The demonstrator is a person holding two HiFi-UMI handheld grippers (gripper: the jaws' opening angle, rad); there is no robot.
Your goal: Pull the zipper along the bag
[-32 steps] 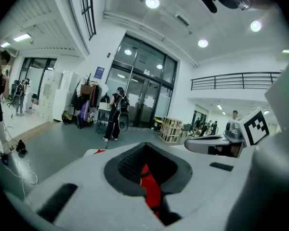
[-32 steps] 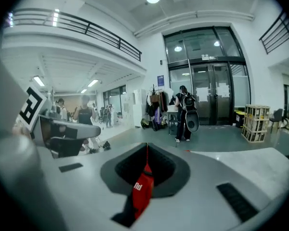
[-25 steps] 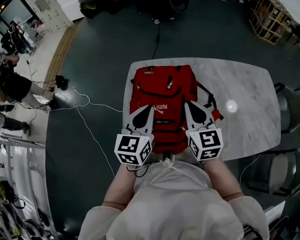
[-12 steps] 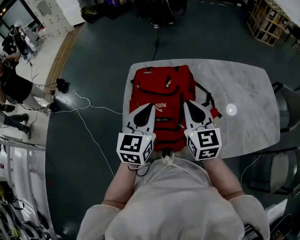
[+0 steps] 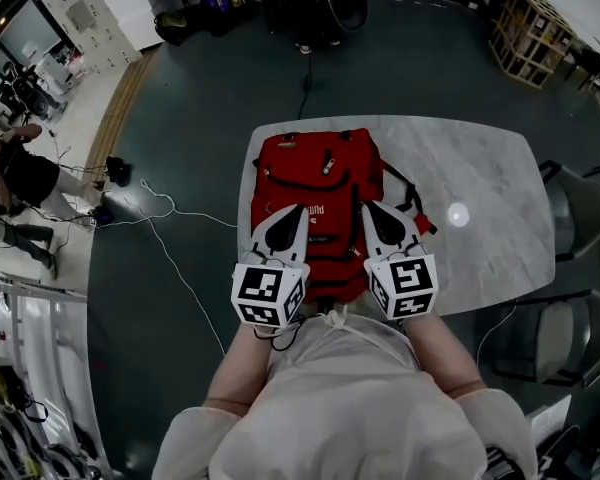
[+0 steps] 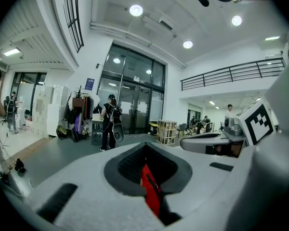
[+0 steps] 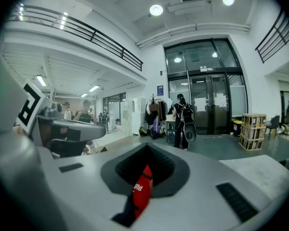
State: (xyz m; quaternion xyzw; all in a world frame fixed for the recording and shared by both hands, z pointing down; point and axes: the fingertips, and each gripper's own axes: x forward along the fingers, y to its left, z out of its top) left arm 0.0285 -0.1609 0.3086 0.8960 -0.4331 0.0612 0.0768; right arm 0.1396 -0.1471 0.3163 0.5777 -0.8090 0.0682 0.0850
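A red backpack [image 5: 325, 183] lies flat on the marble table [image 5: 480, 178], its top end away from me. A zipper pull [image 5: 327, 163] shows on its upper front pocket. My left gripper [image 5: 298, 213] hovers over the bag's near left part and my right gripper [image 5: 368, 210] over its near right part, both shut with the jaws pressed into a point. In the left gripper view the left gripper [image 6: 145, 153] shows only a sliver of red bag [image 6: 151, 194] through the jaw gap. The right gripper [image 7: 147, 153] likewise shows a strip of red fabric [image 7: 140, 196]. Neither holds anything that I can see.
Grey chairs [image 5: 580, 213] stand at the table's right side. A white cable [image 5: 170, 208] trails over the dark floor on the left, near a person [image 5: 20, 173]. A wooden crate [image 5: 528, 18] stands far right. The table's right half [image 5: 500, 238] is bare marble.
Both grippers stay shut over the bag's near half. The whole view has drifted slightly, so bag and grippers sit a little further left.
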